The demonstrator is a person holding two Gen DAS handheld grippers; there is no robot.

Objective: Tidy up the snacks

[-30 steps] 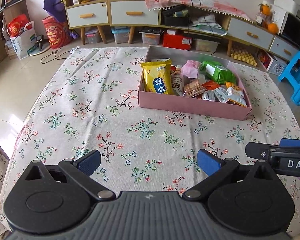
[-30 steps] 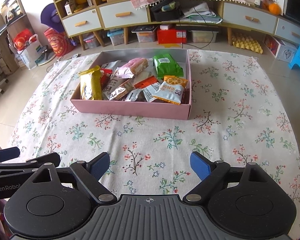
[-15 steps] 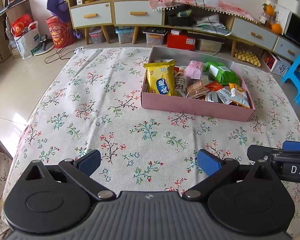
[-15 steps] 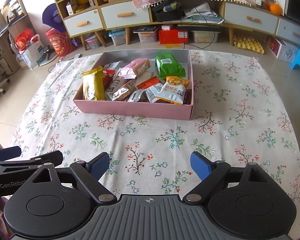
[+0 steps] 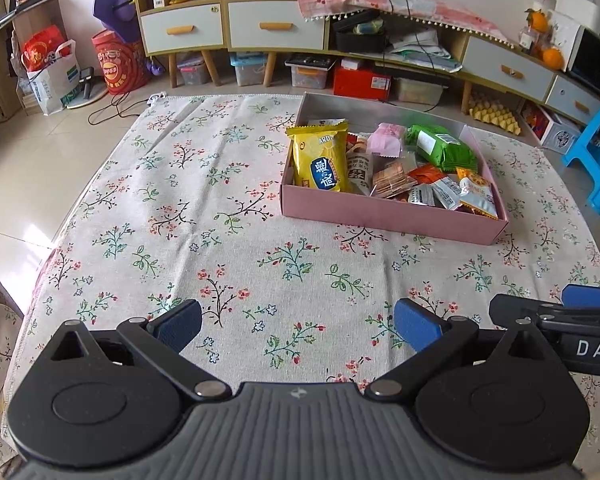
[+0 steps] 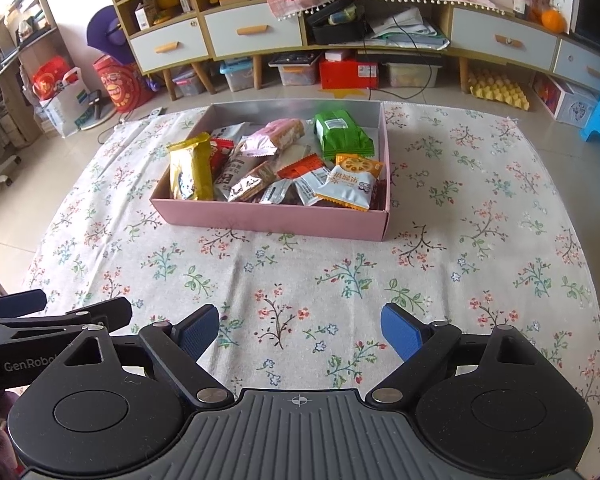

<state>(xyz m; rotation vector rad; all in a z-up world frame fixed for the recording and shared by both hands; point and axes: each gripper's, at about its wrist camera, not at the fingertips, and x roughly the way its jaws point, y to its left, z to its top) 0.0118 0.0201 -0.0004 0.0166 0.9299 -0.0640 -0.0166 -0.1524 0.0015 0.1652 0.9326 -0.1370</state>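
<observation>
A pink box (image 5: 388,216) (image 6: 268,220) sits on the floral tablecloth and holds several snack packets: a yellow bag (image 5: 322,160) (image 6: 192,170) standing at its left end, a green pack (image 5: 440,148) (image 6: 340,134) at the back right, a pink pack (image 5: 388,140) (image 6: 276,136), and an orange-and-white packet (image 5: 476,196) (image 6: 350,184) at the front right. My left gripper (image 5: 296,326) is open and empty, well short of the box. My right gripper (image 6: 300,330) is open and empty, also short of the box.
The floral tablecloth (image 5: 180,208) (image 6: 480,220) covers the round table. The right gripper's side shows in the left wrist view (image 5: 556,312); the left gripper's side shows in the right wrist view (image 6: 52,316). Cabinets, bins and a blue stool (image 5: 596,152) stand beyond the table.
Both grippers have drawn back and risen slightly, so the box sits a little farther off. Jaws stay open and empty.
</observation>
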